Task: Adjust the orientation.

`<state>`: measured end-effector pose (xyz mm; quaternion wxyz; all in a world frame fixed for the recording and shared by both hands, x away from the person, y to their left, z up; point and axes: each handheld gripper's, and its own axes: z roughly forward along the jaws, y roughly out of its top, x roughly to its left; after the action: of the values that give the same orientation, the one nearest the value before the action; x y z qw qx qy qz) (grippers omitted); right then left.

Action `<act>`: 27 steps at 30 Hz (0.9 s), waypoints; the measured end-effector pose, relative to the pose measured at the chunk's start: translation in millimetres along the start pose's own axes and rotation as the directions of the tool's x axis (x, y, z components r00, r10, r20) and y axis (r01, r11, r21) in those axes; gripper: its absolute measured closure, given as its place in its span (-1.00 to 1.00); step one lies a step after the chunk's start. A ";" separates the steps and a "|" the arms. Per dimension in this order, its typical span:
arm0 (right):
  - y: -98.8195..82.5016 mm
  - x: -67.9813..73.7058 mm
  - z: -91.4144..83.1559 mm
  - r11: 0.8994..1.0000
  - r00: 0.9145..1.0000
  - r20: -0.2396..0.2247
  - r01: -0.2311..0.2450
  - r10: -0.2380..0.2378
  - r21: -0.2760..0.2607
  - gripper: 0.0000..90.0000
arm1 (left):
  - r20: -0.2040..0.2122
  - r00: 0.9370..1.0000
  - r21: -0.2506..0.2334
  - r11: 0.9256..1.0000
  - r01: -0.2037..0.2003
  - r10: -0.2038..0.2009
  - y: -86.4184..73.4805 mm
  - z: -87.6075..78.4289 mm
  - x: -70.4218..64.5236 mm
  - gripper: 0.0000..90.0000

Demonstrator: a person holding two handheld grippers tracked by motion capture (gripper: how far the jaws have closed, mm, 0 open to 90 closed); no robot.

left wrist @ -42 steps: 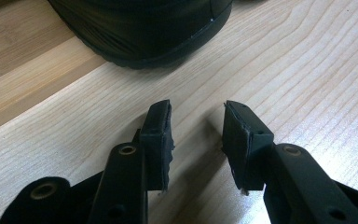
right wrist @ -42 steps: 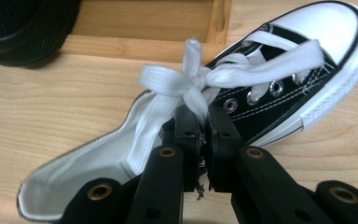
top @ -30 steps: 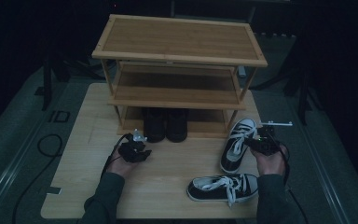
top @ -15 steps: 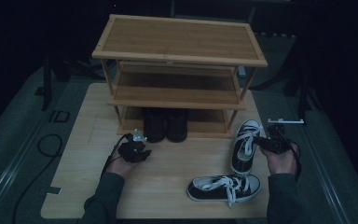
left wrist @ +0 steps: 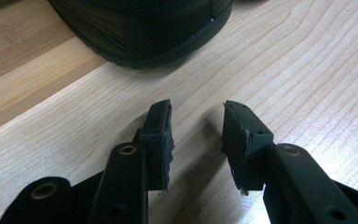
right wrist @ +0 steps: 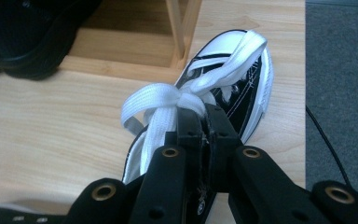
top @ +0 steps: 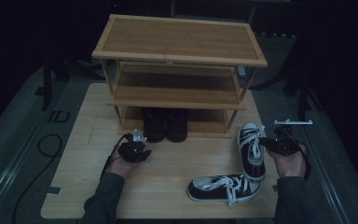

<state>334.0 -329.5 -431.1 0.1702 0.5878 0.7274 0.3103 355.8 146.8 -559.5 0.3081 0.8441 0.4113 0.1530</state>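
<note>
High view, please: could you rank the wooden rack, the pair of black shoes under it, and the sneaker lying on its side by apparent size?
1. Wooden rack, by far the largest.
2. Pair of black shoes, partly hidden under the rack.
3. Sneaker lying on its side; close to the pair, so this order is unsure.

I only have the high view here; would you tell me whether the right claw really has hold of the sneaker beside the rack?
Observer: Yes, the right claw is shut on the white lace of the sneaker.
Operator: Thank you. Is anything in the left claw?
Observer: No, the left claw stands open, with bare table between its jaws.
Operator: What lies ahead of it?
Observer: The toe of a black shoe, apart from the claw.
</note>
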 end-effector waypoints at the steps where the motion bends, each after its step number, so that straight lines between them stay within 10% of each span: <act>1: 0.0 0.0 0.0 1.000 1.000 0.000 0.000 0.000 0.000 0.93 | 0.000 1.000 0.000 1.000 0.000 0.000 0.0 0.0 0.0 0.40; 27: 0.1 25.3 -8.8 0.989 0.984 -0.107 0.145 -0.142 0.022 0.93 | 0.001 1.000 -0.002 1.000 -0.001 0.001 -0.2 0.1 0.2 0.40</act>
<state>322.3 -307.4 -421.5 0.1448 0.5193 0.7803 0.3170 355.8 147.0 -559.7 0.3093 0.8440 0.4106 0.1531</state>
